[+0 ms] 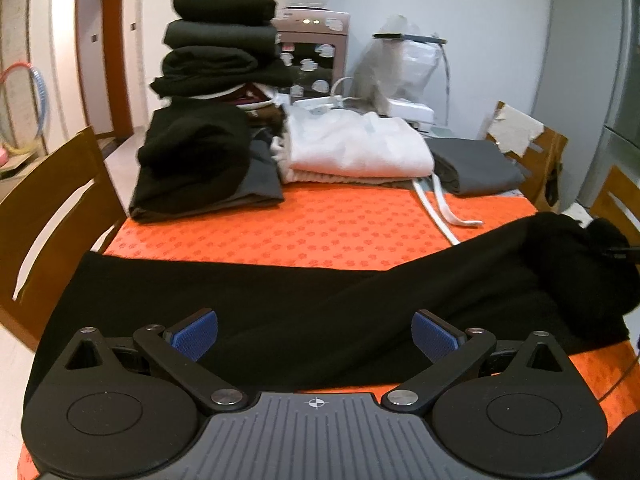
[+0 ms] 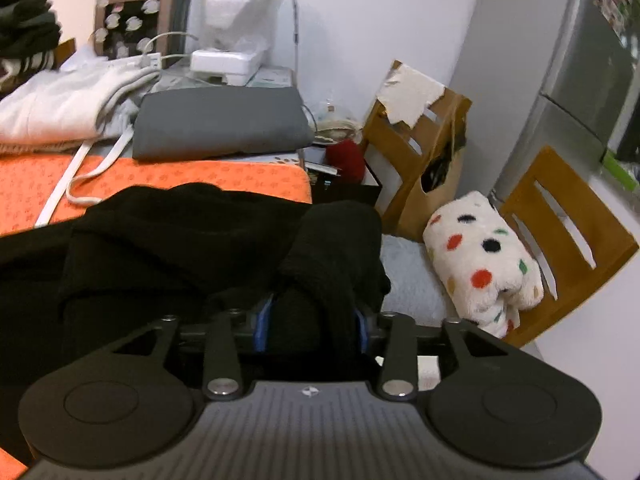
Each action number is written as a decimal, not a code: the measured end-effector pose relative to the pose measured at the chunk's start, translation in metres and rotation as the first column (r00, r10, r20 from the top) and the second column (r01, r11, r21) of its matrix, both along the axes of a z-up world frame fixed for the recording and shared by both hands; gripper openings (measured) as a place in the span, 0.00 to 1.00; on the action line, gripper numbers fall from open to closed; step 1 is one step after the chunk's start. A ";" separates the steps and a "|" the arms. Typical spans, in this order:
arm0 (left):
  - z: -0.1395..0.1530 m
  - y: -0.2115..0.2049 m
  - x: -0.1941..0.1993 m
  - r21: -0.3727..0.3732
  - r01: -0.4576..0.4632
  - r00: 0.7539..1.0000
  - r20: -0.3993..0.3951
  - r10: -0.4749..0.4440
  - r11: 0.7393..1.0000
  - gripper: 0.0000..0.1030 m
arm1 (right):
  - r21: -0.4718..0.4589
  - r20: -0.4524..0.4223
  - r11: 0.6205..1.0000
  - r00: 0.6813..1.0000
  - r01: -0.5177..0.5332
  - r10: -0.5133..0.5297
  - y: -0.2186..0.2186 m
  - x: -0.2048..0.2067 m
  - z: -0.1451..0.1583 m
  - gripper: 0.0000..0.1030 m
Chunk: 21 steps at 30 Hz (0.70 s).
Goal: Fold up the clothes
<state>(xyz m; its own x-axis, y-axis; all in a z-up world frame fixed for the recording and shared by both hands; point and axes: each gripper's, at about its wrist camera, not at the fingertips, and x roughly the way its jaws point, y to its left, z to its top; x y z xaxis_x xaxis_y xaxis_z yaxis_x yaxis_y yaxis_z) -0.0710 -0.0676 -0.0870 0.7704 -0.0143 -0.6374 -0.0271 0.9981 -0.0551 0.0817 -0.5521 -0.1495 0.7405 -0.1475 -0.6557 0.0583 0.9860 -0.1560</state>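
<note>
A long black garment lies across the near part of the orange table cloth, bunched up at its right end. My left gripper hovers over the garment's near edge, open, its blue pads wide apart with nothing between them. In the right wrist view the bunched end of the black garment hangs over the table's right corner. My right gripper stands around a thick fold of it. Both blue pads show a bare edge beside the cloth, so the jaws look open around the fold.
Folded clothes fill the far half of the table: a tall dark stack, a white pile with trailing straps, and a grey piece. A wooden chair stands left. Right of the table are chairs, a spotted blanket and a fridge.
</note>
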 end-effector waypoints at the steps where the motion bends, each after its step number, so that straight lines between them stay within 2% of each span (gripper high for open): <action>1: -0.001 0.001 -0.001 -0.004 -0.011 1.000 -0.002 0.011 1.000 1.00 | 0.002 0.006 1.000 1.000 0.009 -0.009 -0.004 -0.003 0.004 0.67; 4: -0.002 0.004 -0.005 -0.005 -0.038 0.999 -0.004 0.038 0.999 1.00 | -0.013 0.038 1.000 0.999 0.008 -0.007 -0.010 -0.015 0.019 0.86; 12: -0.009 0.015 -0.016 0.022 -0.061 0.998 -0.015 0.061 0.998 1.00 | -0.023 0.092 0.999 0.995 -0.038 0.040 -0.003 -0.043 0.057 0.88; 21: -0.015 0.053 -0.035 0.057 -0.110 0.994 -0.021 0.111 0.992 1.00 | -0.027 0.101 0.989 0.984 -0.148 0.150 0.051 -0.056 0.073 0.89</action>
<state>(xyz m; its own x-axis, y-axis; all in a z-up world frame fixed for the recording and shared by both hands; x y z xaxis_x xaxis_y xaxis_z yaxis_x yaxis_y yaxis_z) -0.1064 -0.0148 -0.1021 0.7497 0.1059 -0.6533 -0.1381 0.9904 0.0021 0.0257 -0.5012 -0.0766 0.8183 -0.0425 -0.5732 -0.0721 0.9818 -0.1757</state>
